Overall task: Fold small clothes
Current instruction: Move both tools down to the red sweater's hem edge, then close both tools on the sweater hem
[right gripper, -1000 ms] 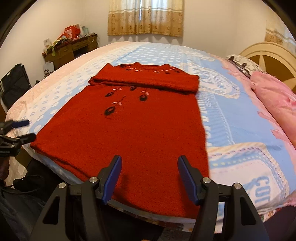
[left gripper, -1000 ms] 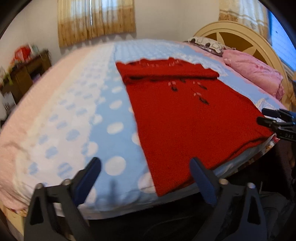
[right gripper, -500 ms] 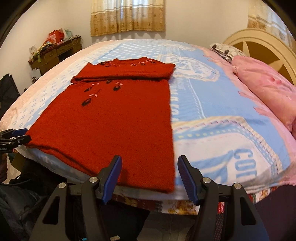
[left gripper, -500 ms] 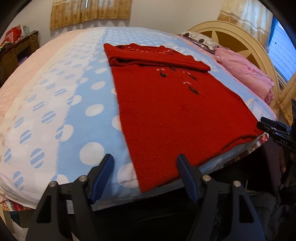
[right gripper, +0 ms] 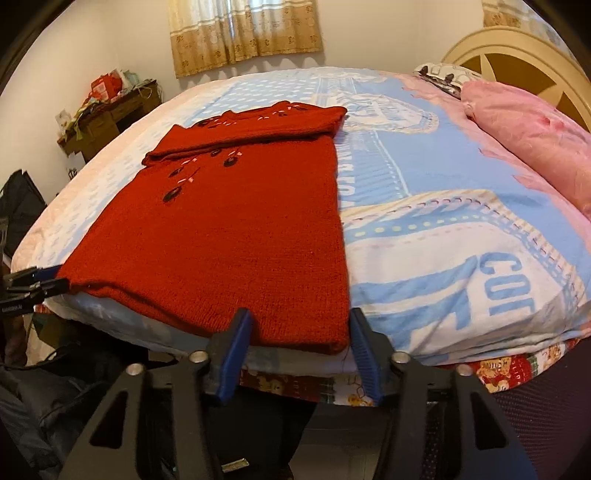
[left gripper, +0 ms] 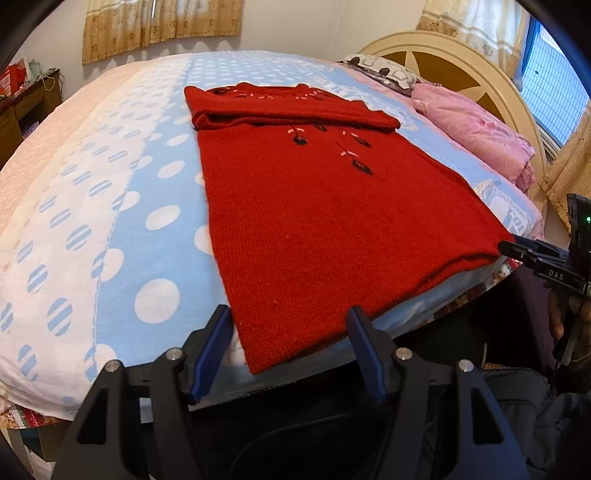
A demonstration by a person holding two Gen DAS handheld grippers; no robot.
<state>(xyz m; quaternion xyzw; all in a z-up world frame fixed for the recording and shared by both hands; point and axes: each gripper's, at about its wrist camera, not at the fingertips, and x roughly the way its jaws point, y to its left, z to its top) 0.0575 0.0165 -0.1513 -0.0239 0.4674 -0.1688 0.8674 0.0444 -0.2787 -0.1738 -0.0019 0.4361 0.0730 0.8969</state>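
Both hand-held grippers had drawn in on the near hem of the red sweater (left gripper: 325,221) since a second earlier, when each hovered farther from its corner with jaws set wider. The left hand-held gripper (left gripper: 290,345) now straddled the hem's left corner, its blue pads (left gripper: 212,350) closing but not yet pressing the knit. The right hand-held gripper (right gripper: 301,341) had slid toward the right corner and likewise had its jaws closing around the fabric's edge, the pads still clear of it. Seen from the left wrist camera, the right tool's tips sat right at the sweater's far corner; whether they touched it could not be told.

The sweater lay flat at the near edge of the bed (left gripper: 122,221), its top part folded down in a band across the chest, dark embroidered flowers (left gripper: 356,166) showing just below the fold. It rested on a blue-and-white dotted blanket (right gripper: 424,229). A pink quilt (right gripper: 535,147) was bunched near the cream headboard (left gripper: 454,70), well apart from the garment. A cluttered wooden desk (right gripper: 107,122) stood against the wall beneath curtains (right gripper: 243,33).
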